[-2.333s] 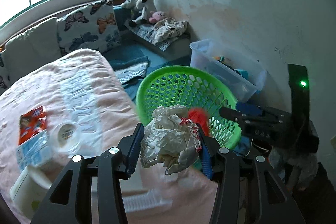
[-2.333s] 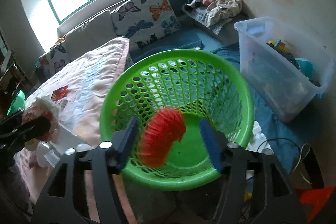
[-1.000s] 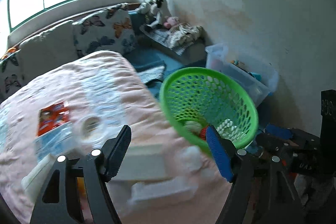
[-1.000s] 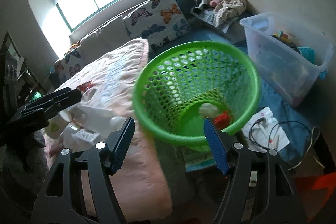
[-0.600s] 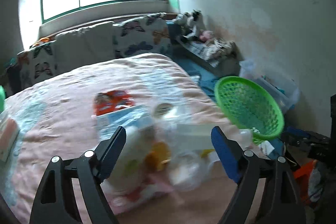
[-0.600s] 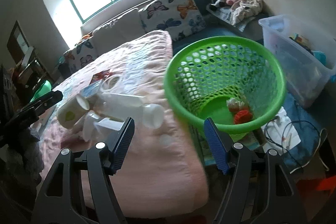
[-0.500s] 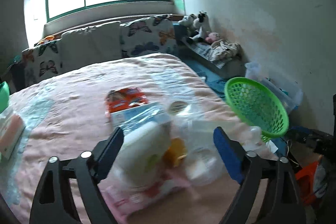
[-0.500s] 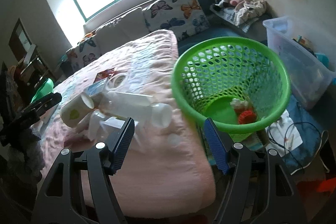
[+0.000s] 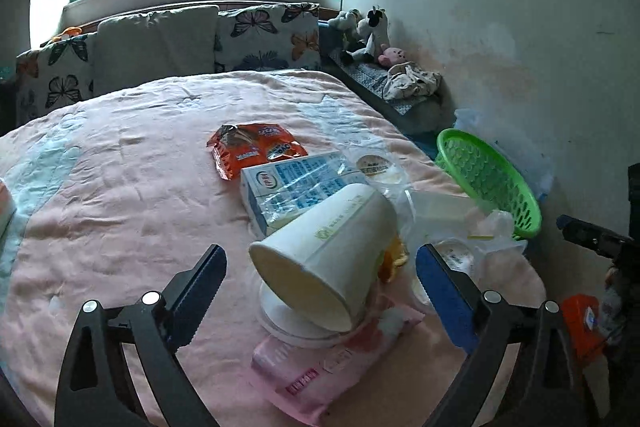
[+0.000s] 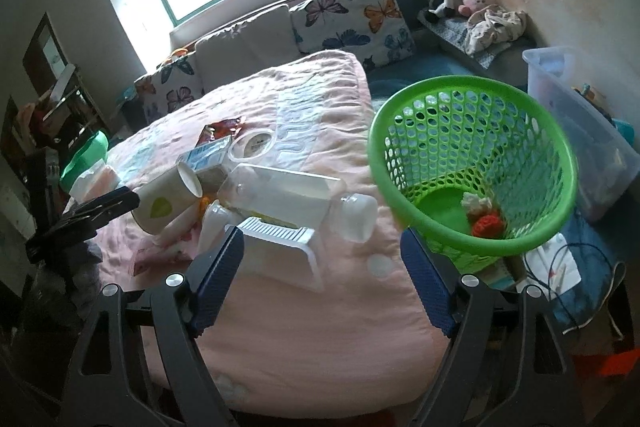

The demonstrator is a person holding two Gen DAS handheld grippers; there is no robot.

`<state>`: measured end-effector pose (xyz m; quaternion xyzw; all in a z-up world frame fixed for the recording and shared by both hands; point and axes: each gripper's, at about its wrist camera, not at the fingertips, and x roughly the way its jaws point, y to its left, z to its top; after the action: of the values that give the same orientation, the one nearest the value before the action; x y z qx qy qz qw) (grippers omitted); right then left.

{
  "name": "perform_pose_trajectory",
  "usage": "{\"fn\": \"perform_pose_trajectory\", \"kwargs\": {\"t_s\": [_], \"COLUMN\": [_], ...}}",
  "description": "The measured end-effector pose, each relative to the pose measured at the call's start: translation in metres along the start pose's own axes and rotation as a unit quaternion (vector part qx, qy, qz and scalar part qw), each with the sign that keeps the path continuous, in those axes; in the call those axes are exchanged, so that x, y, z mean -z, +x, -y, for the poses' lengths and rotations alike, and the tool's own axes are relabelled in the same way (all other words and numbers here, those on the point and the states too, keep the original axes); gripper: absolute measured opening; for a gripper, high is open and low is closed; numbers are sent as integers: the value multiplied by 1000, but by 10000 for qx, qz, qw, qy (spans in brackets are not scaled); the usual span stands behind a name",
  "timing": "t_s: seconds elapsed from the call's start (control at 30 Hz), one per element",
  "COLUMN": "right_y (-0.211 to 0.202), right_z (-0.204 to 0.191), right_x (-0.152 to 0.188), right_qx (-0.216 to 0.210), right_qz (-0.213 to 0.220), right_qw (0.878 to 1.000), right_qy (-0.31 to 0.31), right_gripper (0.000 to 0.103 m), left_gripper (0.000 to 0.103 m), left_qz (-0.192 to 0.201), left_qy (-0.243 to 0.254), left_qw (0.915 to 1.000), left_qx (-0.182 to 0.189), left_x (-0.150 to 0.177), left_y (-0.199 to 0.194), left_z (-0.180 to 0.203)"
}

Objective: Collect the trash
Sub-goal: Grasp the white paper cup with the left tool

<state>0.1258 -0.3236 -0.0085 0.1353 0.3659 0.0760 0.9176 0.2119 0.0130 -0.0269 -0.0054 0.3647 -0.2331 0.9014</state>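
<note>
A pink bed (image 9: pixel 120 187) carries the trash. My left gripper (image 9: pixel 320 287), wide and empty, frames the cup (image 9: pixel 328 263) at twelve o'clock; my right gripper (image 10: pixel 320 267), equally empty, faces the basket (image 10: pixel 472 247) at two o'clock.

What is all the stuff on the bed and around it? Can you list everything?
Paper cup: one, white, on its side atop the trash pile on the bed.
Snack wrapper: one, orange-red, flat on the bed beyond the pile.
Milk carton: one, white and blue, lying behind the cup.
Tissue pack: one, pink, under the cup.
Clear plastic bottle: one, lying in the pile.
Basket: one, green, beside the bed.
Crumpled paper: one, white, in the basket.
Red wad: one, beside the paper.
Storage bin: one, clear, by the wall.
Plush toys: several, in the corner.
Left tongs: open, empty.
Right tongs: open, empty.
</note>
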Motion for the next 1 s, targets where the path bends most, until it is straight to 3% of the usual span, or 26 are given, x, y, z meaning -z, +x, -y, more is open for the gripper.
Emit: {"fn": "perform_pose_trajectory", "kwargs": {"t_s": [0.8,0.93,1.0], "right_y": [21,23,24], "right_z": [-34,-40,-45], "right_x": [1,0,0], "right_qx": [-56,-62,-90], "right_qz": [-243,-252,-249], "right_qw": [9988,9984,9980], "right_qy": [-422,-504,-570], "right_gripper": [81,81,81], "left_gripper": [94,79,79], "left_qz": [-202,-146,-129], "left_qy": [119,185,155], "left_qw": [9967,9966,9969], "left_qx": [780,784,756], "left_x": [2,4,4], "left_y": [42,37,35], "left_z": [-13,-7,-7]}}
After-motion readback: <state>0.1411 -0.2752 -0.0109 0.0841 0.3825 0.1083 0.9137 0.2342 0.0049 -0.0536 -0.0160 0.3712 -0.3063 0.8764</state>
